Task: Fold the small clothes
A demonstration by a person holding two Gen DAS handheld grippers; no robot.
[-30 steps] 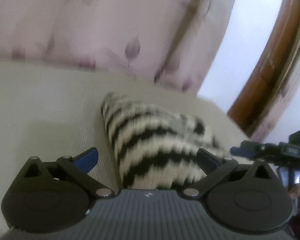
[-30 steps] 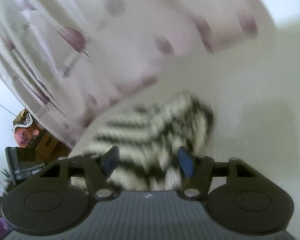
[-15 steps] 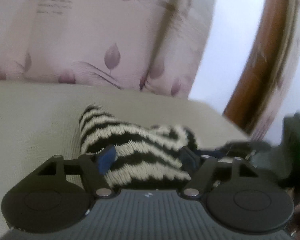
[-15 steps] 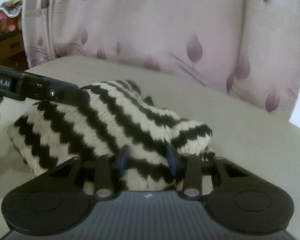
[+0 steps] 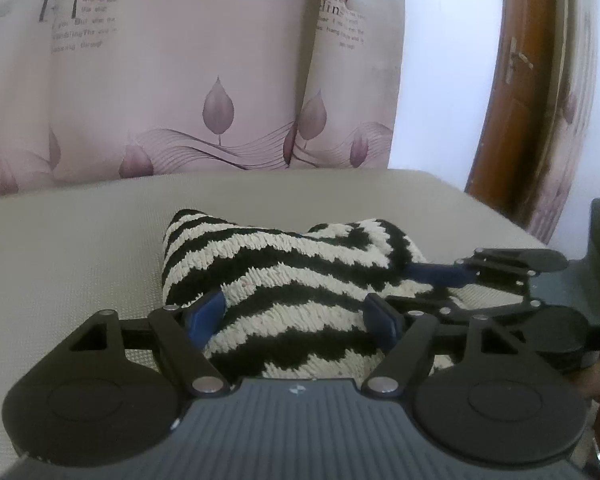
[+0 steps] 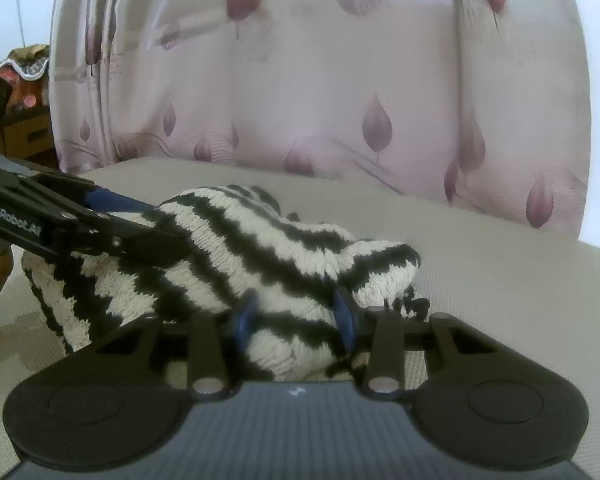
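Two claws: both set on one striped knit garment (image 5: 300, 276), each from its own side.
Garment: black-and-cream zigzag knit, bunched into a low mound, folds uneven, lying on the beige cushion (image 5: 60, 256).
Garment place: near the cushion's front edge, well short of the back edge where the curtain hangs.
Left claw (image 5: 296, 320): jaws stand wide with a thick fold of knit filling the gap; both blue pads touch the fabric. Jaws closed in a second ago, then eased slightly apart.
Right claw (image 6: 296, 316): narrower gap, blue pads pressed into a bunched fold at the garment's near end; clenched on it after closing in.
Cross view, left camera: right claw (image 5: 436, 274) enters from the right, its fingers laid against the garment's right end.
Cross view, right camera: left claw (image 6: 136, 216) reaches in from the left, over the garment's left part.
Backdrop: pink curtain (image 5: 220, 80) printed with mauve leaves behind the cushion; brown wooden frame (image 5: 516, 92) at right.
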